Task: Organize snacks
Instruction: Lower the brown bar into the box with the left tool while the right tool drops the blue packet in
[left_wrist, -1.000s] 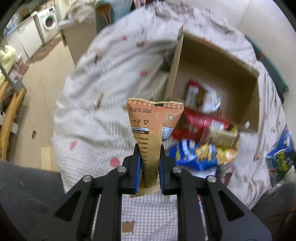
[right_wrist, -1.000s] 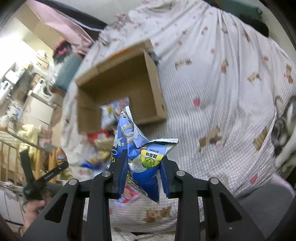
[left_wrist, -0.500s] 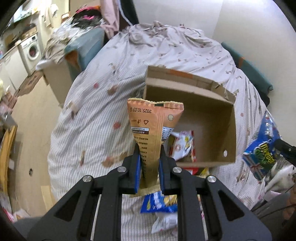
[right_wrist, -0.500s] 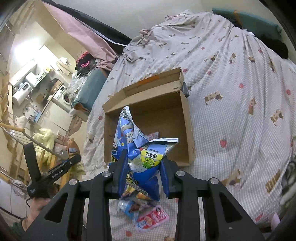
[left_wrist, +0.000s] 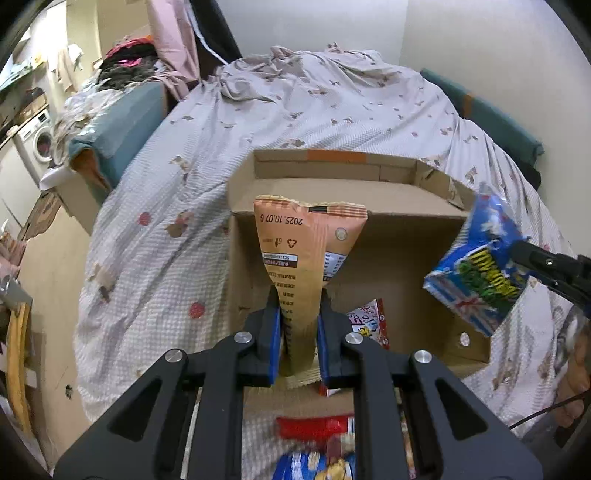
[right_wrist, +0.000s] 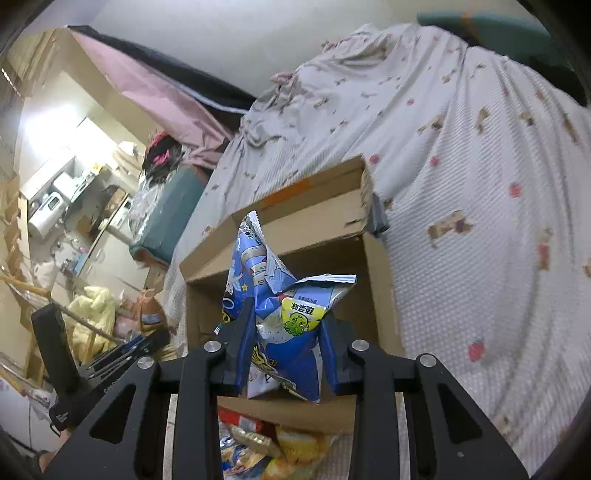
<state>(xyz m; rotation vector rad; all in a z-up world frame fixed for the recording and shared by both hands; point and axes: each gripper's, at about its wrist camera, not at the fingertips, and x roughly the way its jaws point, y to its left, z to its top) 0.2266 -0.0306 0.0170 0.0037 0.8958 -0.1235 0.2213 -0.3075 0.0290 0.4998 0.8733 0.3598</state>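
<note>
My left gripper (left_wrist: 297, 338) is shut on an orange snack packet (left_wrist: 306, 254) and holds it upright over the near side of an open cardboard box (left_wrist: 369, 173) on the bed. A red and white snack bag (left_wrist: 369, 323) lies inside the box. My right gripper (right_wrist: 284, 350) is shut on a blue snack bag (right_wrist: 280, 314), held above the box's near edge (right_wrist: 295, 410). That blue bag (left_wrist: 480, 273) also shows in the left wrist view at the box's right side.
Several loose snack bags (left_wrist: 317, 432) lie on the checked bedspread (left_wrist: 155, 258) in front of the box; they also show in the right wrist view (right_wrist: 266, 446). A teal-covered bench (left_wrist: 118, 122) and room clutter stand left of the bed.
Both grippers have moved forward and up toward the box with their bags still held. The box now fills the centre of both views, and the loose snacks have dropped to the bottom edge.
</note>
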